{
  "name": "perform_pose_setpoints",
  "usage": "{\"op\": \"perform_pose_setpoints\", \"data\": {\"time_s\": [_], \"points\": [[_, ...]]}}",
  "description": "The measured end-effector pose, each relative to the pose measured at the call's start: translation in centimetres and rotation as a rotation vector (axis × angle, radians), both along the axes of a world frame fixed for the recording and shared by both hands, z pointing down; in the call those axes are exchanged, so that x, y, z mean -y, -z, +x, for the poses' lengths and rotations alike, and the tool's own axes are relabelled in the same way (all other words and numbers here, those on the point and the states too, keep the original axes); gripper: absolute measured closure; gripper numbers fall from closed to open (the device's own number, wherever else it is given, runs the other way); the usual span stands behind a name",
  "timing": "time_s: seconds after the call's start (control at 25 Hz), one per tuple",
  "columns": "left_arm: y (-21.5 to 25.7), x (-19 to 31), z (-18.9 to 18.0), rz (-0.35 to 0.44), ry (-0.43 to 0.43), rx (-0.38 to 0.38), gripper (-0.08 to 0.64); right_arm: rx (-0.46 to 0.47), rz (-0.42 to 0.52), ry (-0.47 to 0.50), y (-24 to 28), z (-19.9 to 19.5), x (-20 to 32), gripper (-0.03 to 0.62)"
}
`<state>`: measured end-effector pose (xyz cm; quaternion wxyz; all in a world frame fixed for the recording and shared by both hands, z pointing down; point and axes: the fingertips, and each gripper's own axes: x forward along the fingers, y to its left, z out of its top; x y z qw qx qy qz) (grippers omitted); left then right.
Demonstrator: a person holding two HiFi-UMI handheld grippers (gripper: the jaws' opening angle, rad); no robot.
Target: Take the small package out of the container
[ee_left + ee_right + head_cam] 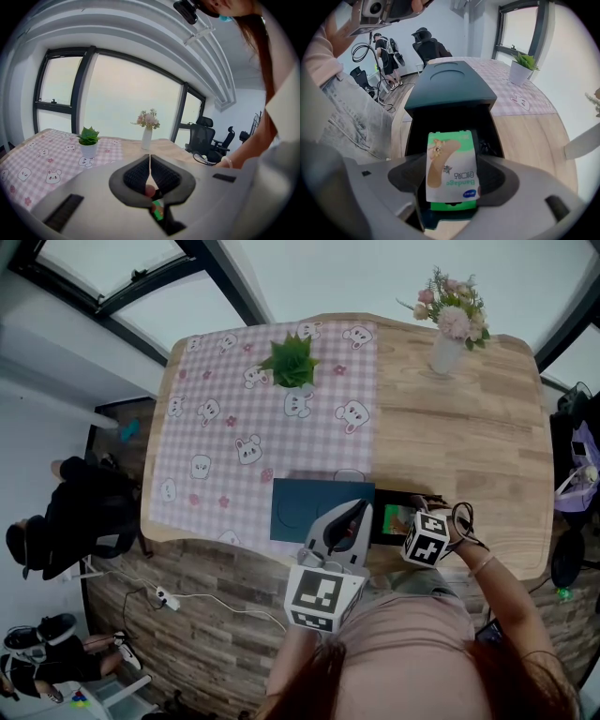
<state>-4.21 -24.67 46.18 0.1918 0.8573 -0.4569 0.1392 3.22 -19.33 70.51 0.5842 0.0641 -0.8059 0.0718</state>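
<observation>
While the fingers of the right gripper (452, 180) pinch the small green-and-white bandage package (451, 159) upright at the opening of the dark teal box (447, 89) on the near edge of the wooden surface (450, 427), the left gripper (150, 161) has its fingers pressed together, empty.

Left gripper (359, 508): light grey moulded shell, black ribbed pads (136, 174), slot recess on each shoulder. Left marker cube (322, 596) at rear: white, black square codes. Right gripper (401, 517): same grey shell. Right marker cube (427, 538) identical, black cable (466, 521) looped behind. Operator: pale pink top (412, 634), light denim trousers (347, 112), thin wristband (483, 564).
</observation>
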Motion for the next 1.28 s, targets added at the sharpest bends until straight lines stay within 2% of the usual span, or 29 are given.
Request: {"op": "perform_pose_setpoints", "data": {"time_s": [0.56, 1.28], "points": [[0.3, -1.6, 0.8, 0.013, -0.084, -0.014, 0.546, 0.088, 0.051, -0.175, 3.1, -0.6, 0.5, 0.265], [1.1, -4.3, 1.0, 0.050, -0.230, -0.038, 0.546, 0.184, 0.146, -0.466, 7.2, 0.0, -0.1, 0.270]]}}
